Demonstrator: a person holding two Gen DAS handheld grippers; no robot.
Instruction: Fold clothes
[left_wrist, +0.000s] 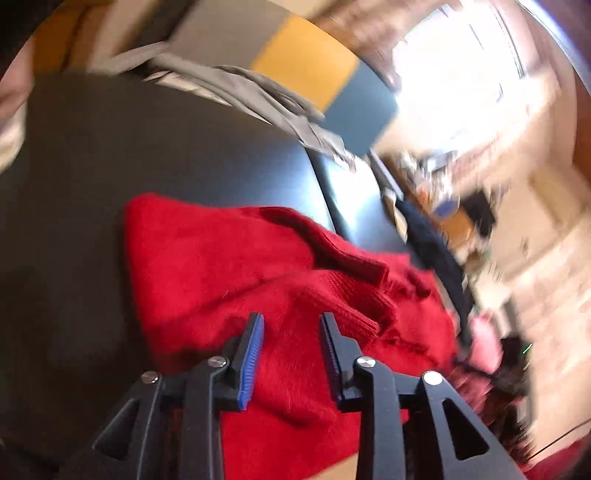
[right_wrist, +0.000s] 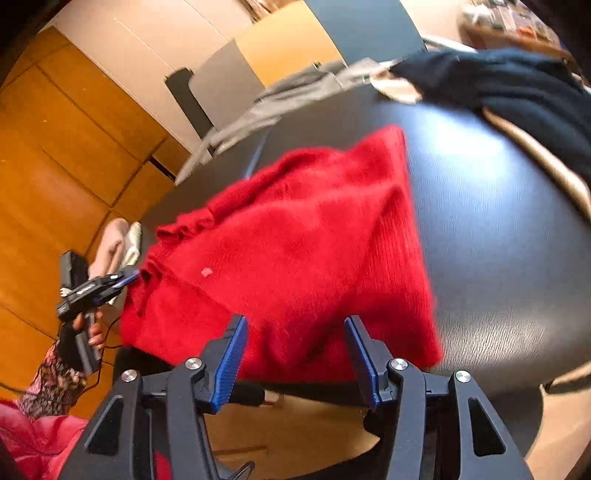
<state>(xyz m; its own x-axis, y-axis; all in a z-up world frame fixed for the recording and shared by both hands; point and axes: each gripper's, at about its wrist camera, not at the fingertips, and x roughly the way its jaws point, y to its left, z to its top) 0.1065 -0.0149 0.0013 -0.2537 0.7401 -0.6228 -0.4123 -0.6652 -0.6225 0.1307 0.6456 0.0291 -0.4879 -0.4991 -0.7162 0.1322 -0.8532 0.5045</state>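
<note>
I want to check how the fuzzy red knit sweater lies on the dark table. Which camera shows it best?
The right wrist view: the fuzzy red knit sweater shows nearly whole, draped over the dark table edge. The left wrist view shows the sweater closer, cropped by the frame, with its ribbed folds.

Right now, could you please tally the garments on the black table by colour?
Red: 1, the red sweater
Grey: 1, the grey garment at the far edge
Dark navy: 1, the navy garment
Total: 3 on the black table
</note>
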